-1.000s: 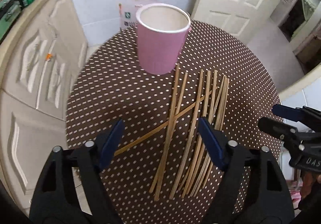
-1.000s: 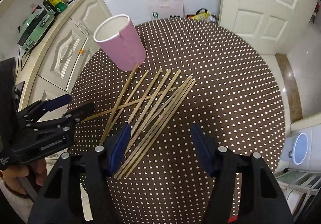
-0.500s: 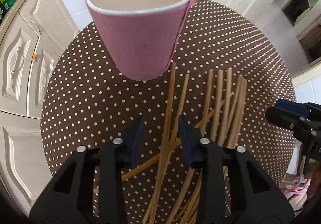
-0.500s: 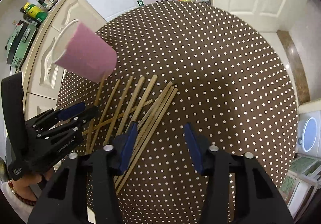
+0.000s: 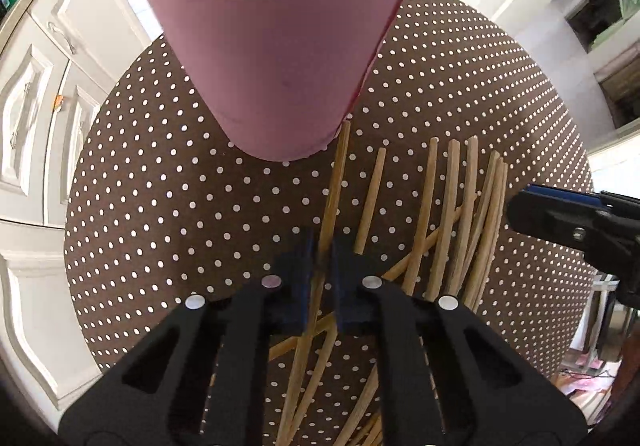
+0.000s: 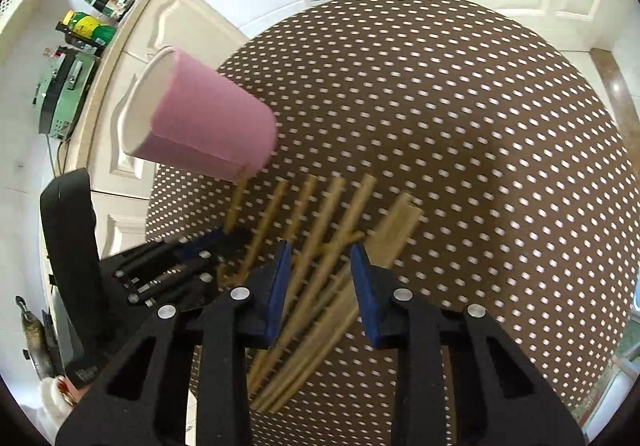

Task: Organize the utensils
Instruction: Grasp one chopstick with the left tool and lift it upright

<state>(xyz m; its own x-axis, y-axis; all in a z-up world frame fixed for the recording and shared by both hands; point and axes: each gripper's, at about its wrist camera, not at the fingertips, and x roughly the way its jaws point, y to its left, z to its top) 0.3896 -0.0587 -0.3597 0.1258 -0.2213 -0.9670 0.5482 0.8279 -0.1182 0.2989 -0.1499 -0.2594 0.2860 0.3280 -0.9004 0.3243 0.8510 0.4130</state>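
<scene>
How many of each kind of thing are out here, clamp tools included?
Pink cup: 1
Wooden chopsticks: 8 distinguishable; overlaps may hide more
Grippers: 2: left gripper shut on one chopstick, right gripper closing, chopsticks between its jaws
Total: 11

One pink paper cup with a white rim (image 5: 276,58) stands on the one round brown table with white dots (image 5: 160,206). Beside the cup lie about nine thin bamboo chopsticks (image 5: 448,214); where they overlap the exact count cannot be told. Two black grippers with blue pads, the left gripper (image 5: 322,274) and the right gripper (image 6: 320,286), are over the chopsticks.
</scene>
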